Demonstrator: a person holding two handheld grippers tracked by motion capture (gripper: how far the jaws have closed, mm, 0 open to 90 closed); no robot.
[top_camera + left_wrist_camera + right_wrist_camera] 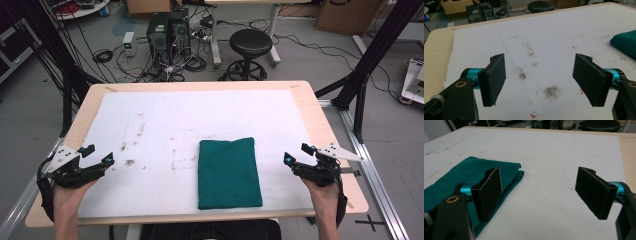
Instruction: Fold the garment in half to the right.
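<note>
A folded green cloth [229,173] lies flat on the white mat [165,120] that covers the counter [310,105], a little right of the middle and toward the near edge. The left gripper [98,155] hangs over the mat's near left part, well apart from the cloth, its fingers [492,80] spread wide with nothing between them. The right gripper [296,154] sits near the cloth's right side without touching it, its fingers [594,191] likewise wide apart and empty.
</note>
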